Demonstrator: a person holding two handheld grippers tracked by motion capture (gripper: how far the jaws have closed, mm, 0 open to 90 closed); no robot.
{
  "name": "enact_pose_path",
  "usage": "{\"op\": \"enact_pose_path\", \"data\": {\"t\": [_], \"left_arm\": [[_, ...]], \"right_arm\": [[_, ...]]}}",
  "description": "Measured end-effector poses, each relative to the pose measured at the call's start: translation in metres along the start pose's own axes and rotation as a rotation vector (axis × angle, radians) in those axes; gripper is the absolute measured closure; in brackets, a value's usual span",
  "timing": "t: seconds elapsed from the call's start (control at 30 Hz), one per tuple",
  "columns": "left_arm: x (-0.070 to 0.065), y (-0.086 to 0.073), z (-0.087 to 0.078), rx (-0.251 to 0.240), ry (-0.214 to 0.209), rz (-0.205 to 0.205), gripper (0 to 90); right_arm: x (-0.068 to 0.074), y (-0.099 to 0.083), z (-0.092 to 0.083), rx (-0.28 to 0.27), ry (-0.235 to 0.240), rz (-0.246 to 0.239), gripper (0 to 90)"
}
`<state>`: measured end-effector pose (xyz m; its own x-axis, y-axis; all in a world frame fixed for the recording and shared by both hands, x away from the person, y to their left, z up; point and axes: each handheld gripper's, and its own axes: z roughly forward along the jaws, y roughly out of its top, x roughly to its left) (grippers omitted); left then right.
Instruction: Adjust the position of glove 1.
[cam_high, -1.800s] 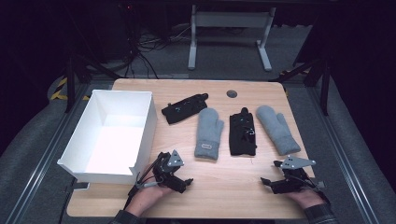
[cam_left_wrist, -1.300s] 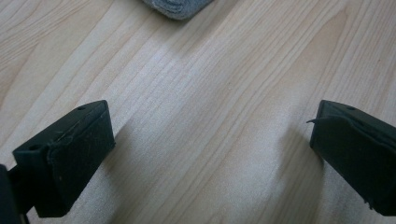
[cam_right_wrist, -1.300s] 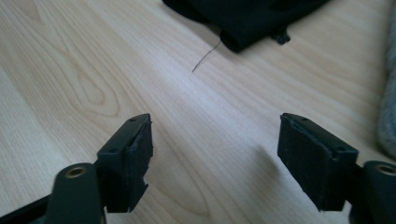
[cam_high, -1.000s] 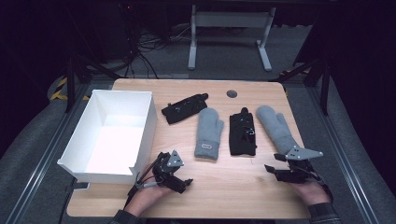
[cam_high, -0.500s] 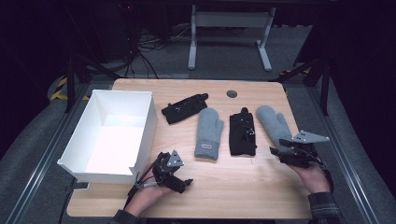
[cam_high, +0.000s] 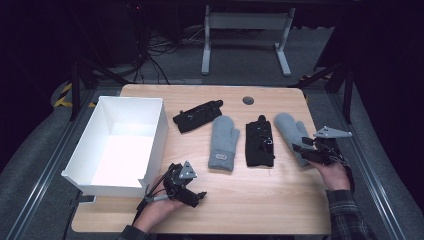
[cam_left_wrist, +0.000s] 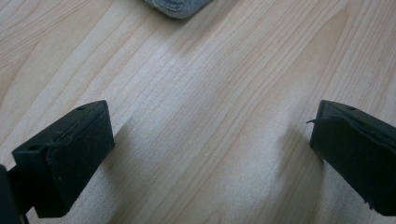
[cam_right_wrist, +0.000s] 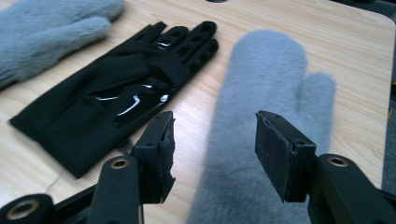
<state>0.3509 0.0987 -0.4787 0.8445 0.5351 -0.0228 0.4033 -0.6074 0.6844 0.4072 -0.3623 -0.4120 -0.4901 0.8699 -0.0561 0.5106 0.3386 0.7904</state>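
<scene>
high view: the right gripper (cam_high: 306, 150) is held over the grey mitten (cam_high: 292, 131) beside the white box (cam_high: 152, 145); left gripper view: jaws are spread over bare table (cam_left_wrist: 210, 116); right gripper view: jaws, just closing, straddle the mitten unpinched, evidently for grasping

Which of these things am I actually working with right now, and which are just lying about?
In play: right gripper, jaws apart and just been closing, over the right grey mitten.

Lying about: left grey mitten, two black gloves, white box, left gripper, open on bare table.
</scene>
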Motion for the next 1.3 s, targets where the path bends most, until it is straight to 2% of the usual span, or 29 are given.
{"op": "enact_pose_path", "data": {"t": [0.3,0.47,0.67,0.77,0.83,0.93,1.0,1.3], "left_arm": [[0.000,0.000,0.000,0.004,0.000,-0.002,0.1],[0.000,0.000,0.000,-0.001,-0.001,0.001,0.1],[0.000,0.000,0.000,-0.001,0.000,0.000,0.2],[0.000,0.000,0.000,-0.001,0.000,0.000,0.2],[0.000,0.000,0.000,-0.002,0.000,0.000,0.2],[0.000,0.000,0.000,-0.003,0.001,-0.001,0.2],[0.000,0.000,0.000,-0.002,0.001,-0.002,0.2],[0.000,0.000,0.000,-0.003,0.002,-0.002,0.3]], "right_arm": [[-0.019,0.000,0.014,0.020,-0.034,0.033,49.5],[-0.025,-0.003,0.028,0.068,-0.044,0.035,51.3],[-0.025,-0.009,0.042,0.117,-0.053,0.015,59.6],[-0.026,-0.011,0.043,0.127,-0.060,0.014,70.7],[-0.027,-0.013,0.043,0.124,-0.062,0.008,78.4],[-0.027,-0.013,0.043,0.119,-0.062,-0.006,83.7],[-0.027,-0.013,0.042,0.110,-0.062,-0.015,85.0],[-0.029,-0.011,0.028,0.045,-0.065,0.008,87.1]]}}
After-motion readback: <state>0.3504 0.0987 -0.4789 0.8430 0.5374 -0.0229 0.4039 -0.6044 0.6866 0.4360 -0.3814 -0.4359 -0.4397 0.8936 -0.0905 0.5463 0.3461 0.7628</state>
